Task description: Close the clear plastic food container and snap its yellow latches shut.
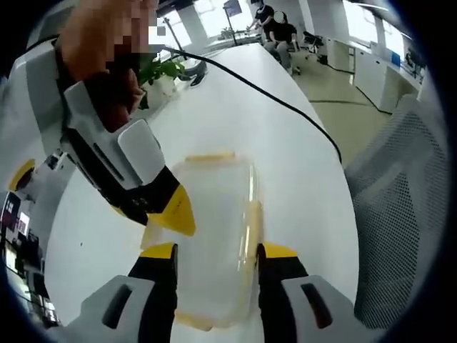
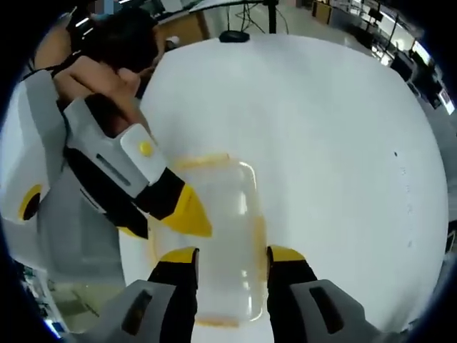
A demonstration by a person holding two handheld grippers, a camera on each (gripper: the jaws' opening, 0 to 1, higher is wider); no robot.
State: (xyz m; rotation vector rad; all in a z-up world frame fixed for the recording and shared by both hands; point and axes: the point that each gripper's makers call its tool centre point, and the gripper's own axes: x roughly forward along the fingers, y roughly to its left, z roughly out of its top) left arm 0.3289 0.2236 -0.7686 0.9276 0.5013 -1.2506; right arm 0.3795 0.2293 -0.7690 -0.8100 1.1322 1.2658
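Note:
The clear plastic container [image 1: 214, 214] lies on the white table [image 1: 300, 186] with its lid on. Yellow latches show on its far end [image 1: 209, 156], right side [image 1: 251, 221] and near end [image 1: 193, 320]. My left gripper [image 1: 218, 251] is open, its jaws standing on either side of the container's near half. My right gripper [image 1: 178, 214] comes in from the upper left, its yellow tip at the container's left edge. In the right gripper view the container [image 2: 225, 229] sits between the open right gripper [image 2: 232, 256], and the left gripper [image 2: 189, 214] touches its left edge.
A black cable [image 1: 285, 100] runs across the table toward a potted plant [image 1: 161, 71]. A grey mesh chair [image 1: 407, 214] stands off the table's right edge. People sit at the far end [image 1: 275, 25]. A dark object [image 2: 234, 36] lies far up the table.

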